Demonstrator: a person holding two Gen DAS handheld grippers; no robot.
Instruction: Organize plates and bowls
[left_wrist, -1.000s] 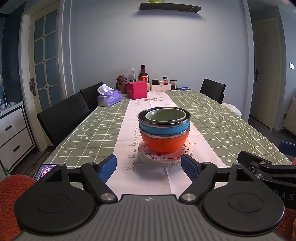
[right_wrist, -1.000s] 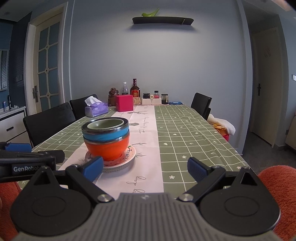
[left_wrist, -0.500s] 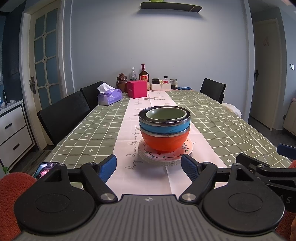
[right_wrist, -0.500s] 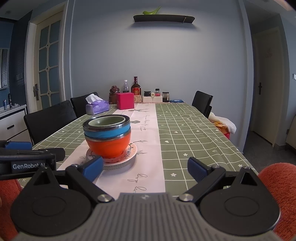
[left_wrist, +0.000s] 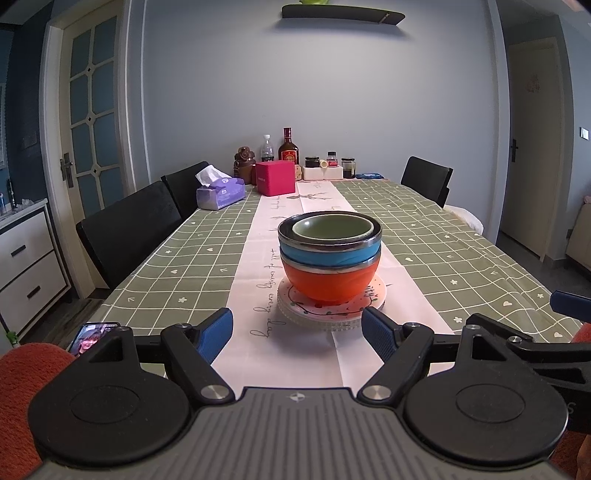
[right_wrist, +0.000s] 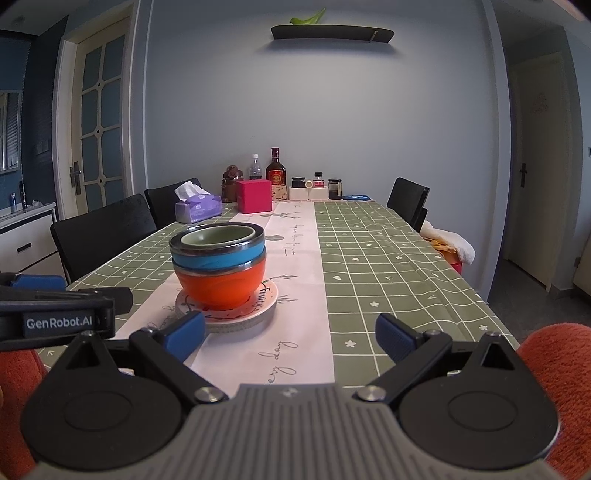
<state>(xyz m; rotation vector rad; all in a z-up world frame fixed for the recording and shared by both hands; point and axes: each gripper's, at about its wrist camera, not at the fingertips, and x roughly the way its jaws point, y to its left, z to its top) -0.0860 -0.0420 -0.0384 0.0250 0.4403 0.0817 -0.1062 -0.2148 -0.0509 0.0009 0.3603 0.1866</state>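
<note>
orange bowl (left_wrist: 332, 280) before spread left tool (left_wrist: 297, 332); phone (left_wrist: 92, 334) only there; right tool (right_wrist: 290, 332) spread.

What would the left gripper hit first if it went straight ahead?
Likely the plates under the bowl stack, dead ahead of the open left gripper; its height above the table is unclear.

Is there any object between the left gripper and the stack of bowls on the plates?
Nothing visible. The left gripper is open and faces the stack of bowls on the plates; only bare table runner lies between them.
</note>
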